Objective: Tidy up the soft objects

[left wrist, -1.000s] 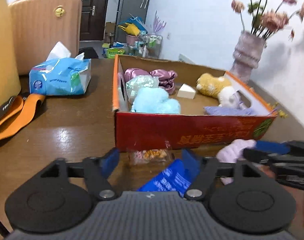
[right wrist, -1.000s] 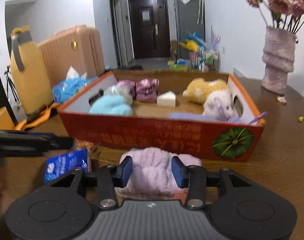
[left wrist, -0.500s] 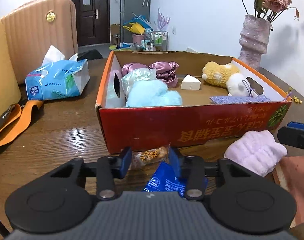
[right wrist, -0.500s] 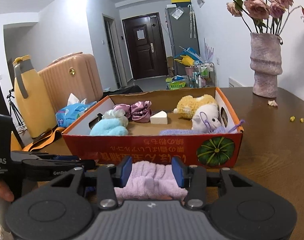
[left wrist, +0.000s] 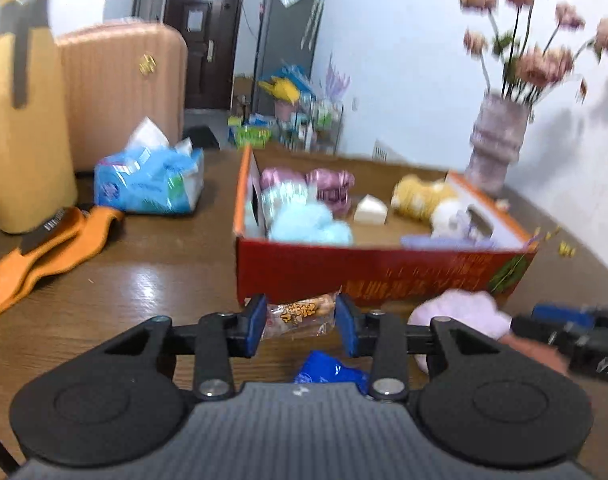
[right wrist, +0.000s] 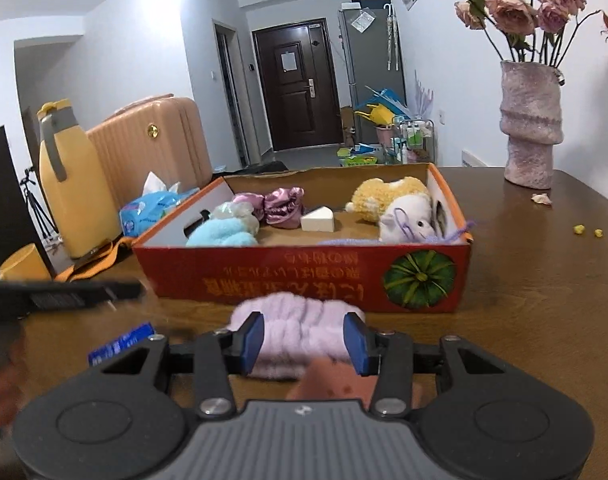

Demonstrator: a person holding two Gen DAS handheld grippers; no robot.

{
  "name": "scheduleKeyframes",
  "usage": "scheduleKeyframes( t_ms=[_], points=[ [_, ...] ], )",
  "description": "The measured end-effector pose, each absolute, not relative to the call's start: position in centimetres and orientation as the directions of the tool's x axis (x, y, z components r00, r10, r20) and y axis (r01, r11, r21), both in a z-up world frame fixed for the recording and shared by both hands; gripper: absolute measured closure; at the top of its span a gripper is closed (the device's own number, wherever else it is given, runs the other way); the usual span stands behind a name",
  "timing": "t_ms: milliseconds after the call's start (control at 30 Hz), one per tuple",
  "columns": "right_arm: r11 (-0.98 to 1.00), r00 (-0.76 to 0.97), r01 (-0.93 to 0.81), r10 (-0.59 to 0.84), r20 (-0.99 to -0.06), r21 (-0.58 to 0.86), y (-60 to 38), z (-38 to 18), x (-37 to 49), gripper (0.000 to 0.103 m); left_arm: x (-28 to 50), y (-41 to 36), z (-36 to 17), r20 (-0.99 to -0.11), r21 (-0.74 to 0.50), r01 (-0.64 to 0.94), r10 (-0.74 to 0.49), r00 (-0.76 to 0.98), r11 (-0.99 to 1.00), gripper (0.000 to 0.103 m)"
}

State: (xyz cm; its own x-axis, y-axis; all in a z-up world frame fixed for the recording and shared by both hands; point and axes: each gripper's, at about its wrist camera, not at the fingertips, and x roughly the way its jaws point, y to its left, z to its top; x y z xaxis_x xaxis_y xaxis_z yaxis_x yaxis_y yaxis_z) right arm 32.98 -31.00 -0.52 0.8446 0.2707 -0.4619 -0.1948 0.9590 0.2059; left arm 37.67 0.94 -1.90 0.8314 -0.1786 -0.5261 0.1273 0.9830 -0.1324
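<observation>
A red cardboard box (right wrist: 304,276) (left wrist: 384,276) on the wooden table holds several soft things: a light blue plush (right wrist: 221,234), pink satin pieces (right wrist: 281,204), a white wedge sponge (right wrist: 318,219), a yellow plush (right wrist: 388,196) and a white plush (right wrist: 408,218). A fluffy lilac cloth (right wrist: 299,332) (left wrist: 460,312) lies in front of the box, between the pads of my right gripper (right wrist: 304,340), which is open around it. My left gripper (left wrist: 299,326) is open, with a clear snack packet (left wrist: 299,316) between its pads on the table. A blue packet (left wrist: 328,368) lies just below it.
A blue tissue pack (left wrist: 147,178), a yellow jug (left wrist: 19,128) with an orange strap (left wrist: 43,248) and a peach suitcase (left wrist: 119,88) stand left of the box. A pink vase with flowers (right wrist: 530,124) stands at the back right. Yellow crumbs (right wrist: 596,234) lie on the right.
My left gripper has opened wider and moved so the snack packet now sits between its pads. My right gripper has opened wider around the lilac cloth.
</observation>
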Motion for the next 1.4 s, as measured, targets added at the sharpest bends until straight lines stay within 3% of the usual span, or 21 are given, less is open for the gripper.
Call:
scheduleKeyframes(
  t_ms=[267, 367, 500, 667, 800, 900, 1033, 1167, 1267, 1333, 1400],
  points=[
    [0.963, 0.842, -0.170, 0.251, -0.477, 0.208, -32.0, -1.6, 29.6, 0.059, 33.3, 2.2, -0.1, -0.480, -0.201, 0.119, -0.203, 0.854, 0.972, 0.065],
    [0.978, 0.839, -0.125, 0.194, -0.508, 0.167, -31.9, -2.2, 29.2, 0.050, 32.4, 2.0, -0.4, -0.490, -0.211, 0.120, -0.211, 0.846, 0.970, 0.065],
    [0.978, 0.841, -0.119, 0.192, -0.506, 0.172, -31.3, -2.2, 28.7, 0.048, 31.6, 2.4, -1.1, -0.499, -0.205, 0.088, -0.181, 0.848, 0.975, 0.065],
    [0.925, 0.821, -0.333, 0.380, -0.426, 0.183, -27.1, -0.4, 28.7, 0.040, 30.9, 4.7, -1.5, -0.505, -0.224, 0.014, -0.128, 0.853, 0.975, 0.065],
    [0.859, 0.755, -0.500, 0.494, -0.432, 0.109, -21.3, -0.2, 30.4, 0.033, 30.1, 6.7, -1.6, -0.510, -0.227, -0.034, -0.089, 0.856, 0.973, 0.065],
    [0.797, 0.694, -0.601, 0.557, -0.456, 0.058, -17.9, -0.6, 32.3, 0.024, 29.4, 8.3, -1.7, -0.515, -0.228, -0.061, -0.067, 0.855, 0.972, 0.065],
    [0.754, 0.639, -0.657, 0.558, -0.530, 0.001, -15.2, -1.3, 35.6, 0.024, 28.8, 9.7, -2.0, -0.520, -0.231, -0.083, -0.051, 0.853, 0.969, 0.065],
    [0.708, 0.566, -0.706, 0.578, -0.588, 0.017, -15.0, -2.0, 37.4, 0.015, 28.3, 10.2, -2.1, -0.519, -0.240, -0.082, -0.057, 0.853, 0.967, 0.065],
    [0.711, 0.548, -0.701, 0.590, -0.593, 0.058, -16.0, -1.9, 36.7, 0.017, 28.0, 10.1, -2.3, -0.520, -0.250, -0.072, -0.071, 0.852, 0.965, 0.065],
    [0.727, 0.552, -0.683, 0.573, -0.606, 0.065, -16.8, -2.4, 35.6, 0.031, 27.9, 9.8, -2.5, -0.523, -0.255, -0.062, -0.084, 0.848, 0.965, 0.065],
    [0.760, 0.585, -0.648, 0.543, -0.603, 0.055, -17.9, -2.7, 34.0, 0.031, 27.8, 9.3, -2.6, -0.526, -0.258, -0.050, -0.097, 0.845, 0.965, 0.065]
  ],
)
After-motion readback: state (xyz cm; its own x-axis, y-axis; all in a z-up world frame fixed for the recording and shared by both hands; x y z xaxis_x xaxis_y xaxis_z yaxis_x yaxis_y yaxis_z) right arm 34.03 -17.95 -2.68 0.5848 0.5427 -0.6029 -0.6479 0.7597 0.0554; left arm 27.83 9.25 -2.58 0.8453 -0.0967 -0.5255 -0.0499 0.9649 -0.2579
